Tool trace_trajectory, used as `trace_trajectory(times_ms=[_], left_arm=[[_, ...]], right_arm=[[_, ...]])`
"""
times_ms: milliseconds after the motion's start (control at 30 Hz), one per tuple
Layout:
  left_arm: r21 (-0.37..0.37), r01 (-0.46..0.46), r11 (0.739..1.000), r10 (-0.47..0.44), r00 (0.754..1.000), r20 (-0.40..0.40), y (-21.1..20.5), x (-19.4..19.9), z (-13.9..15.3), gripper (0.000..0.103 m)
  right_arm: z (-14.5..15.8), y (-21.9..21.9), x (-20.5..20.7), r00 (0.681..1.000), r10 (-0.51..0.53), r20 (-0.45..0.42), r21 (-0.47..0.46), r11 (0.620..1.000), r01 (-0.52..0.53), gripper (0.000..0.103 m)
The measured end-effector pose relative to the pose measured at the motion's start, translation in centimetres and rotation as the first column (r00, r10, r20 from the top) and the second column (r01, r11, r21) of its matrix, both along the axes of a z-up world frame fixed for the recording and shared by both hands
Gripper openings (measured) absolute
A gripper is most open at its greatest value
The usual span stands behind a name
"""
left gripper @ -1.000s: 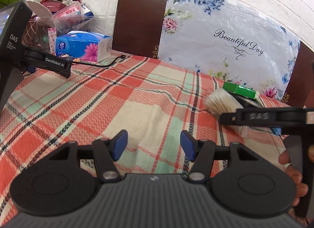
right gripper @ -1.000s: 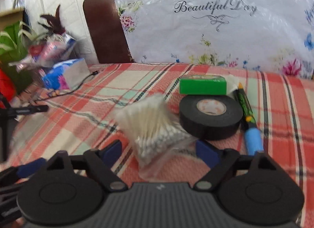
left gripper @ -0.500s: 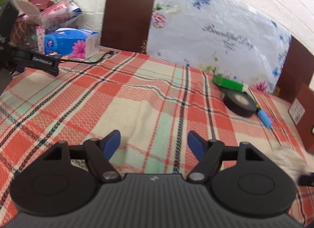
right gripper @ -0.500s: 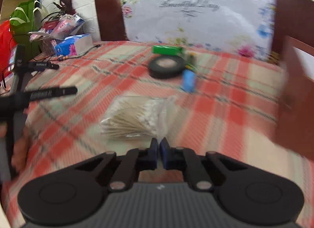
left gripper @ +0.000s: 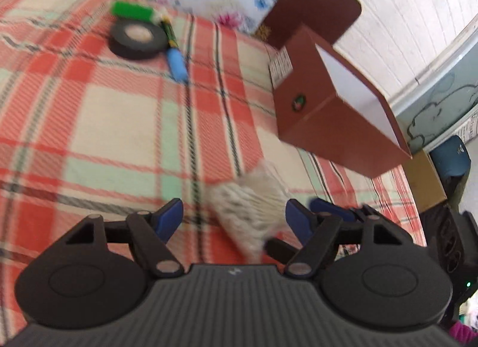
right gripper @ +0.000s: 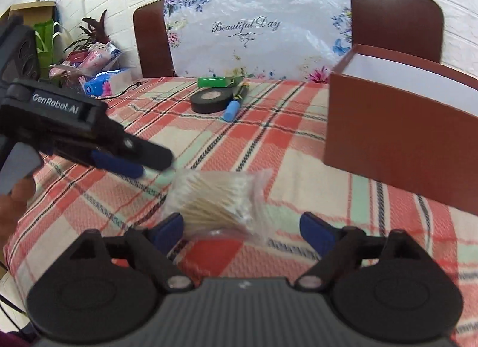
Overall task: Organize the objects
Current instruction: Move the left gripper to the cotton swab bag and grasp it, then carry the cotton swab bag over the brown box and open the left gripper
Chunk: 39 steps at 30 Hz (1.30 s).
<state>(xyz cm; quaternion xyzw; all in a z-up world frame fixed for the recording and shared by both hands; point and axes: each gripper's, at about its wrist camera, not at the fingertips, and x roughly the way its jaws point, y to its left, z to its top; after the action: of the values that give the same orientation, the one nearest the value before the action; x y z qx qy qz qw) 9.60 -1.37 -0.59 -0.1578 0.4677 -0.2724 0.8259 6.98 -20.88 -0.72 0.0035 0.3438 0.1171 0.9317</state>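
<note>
I see both my right gripper (right gripper: 245, 229) and left gripper (left gripper: 234, 217) spread wide, gripping nothing, with the bag of cotton swabs (right gripper: 218, 200) lying on the plaid tablecloth (right gripper: 269, 125) between the right fingers, near the brown box (right gripper: 400, 143).

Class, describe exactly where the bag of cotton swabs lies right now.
In the right wrist view, the bag of cotton swabs lies on the plaid tablecloth between the open right gripper fingers, left of the brown box.

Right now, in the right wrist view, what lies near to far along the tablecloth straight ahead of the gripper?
Bag of cotton swabs → blue-handled screwdriver → black tape roll → green box → floral "Beautiful Day" bag.
</note>
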Motion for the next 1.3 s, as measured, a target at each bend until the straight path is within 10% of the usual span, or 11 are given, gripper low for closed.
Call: trace_trajectory(times_ms=[167,267,533,900,1300], left_arm=[[0.100,0.015,0.995,-0.020,0.999,0.047,-2.5,0.1,-0.4,0.044],[0.062,0.058,0.996,-0.064,0.994,0.092,-3.4,0.4,2.7,0.042],[0.007,0.243,0.970,-0.233,0.921,0.312,-14.4,3.3,11.4,0.042],[0.196,0.148,0.969,-0.194,0.950,0.245,-26.4,9.5,7.3,0.060],[0.191,0.176,0.966,-0.236,0.902,0.362,-22.8,4.3,8.9,0.061]], right_arm=[[-1.3,0.9,1.6,0.999,0.039,-0.035,0.022,0.999,-0.038,0.038],[0.1,0.5,0.6,1.000,-0.003,0.021,-0.021,1.000,0.003,0.034],[8.2,-8.1,-0.4,0.932,-0.201,0.303,-0.058,0.972,0.228,0.035],[4.3,-20.2,8.0,0.871,-0.435,0.231,-0.165,0.864,0.475,0.057],[5.5,-21.7,-1.3,0.795,-0.546,0.263,0.195,0.837,0.511,0.056]])
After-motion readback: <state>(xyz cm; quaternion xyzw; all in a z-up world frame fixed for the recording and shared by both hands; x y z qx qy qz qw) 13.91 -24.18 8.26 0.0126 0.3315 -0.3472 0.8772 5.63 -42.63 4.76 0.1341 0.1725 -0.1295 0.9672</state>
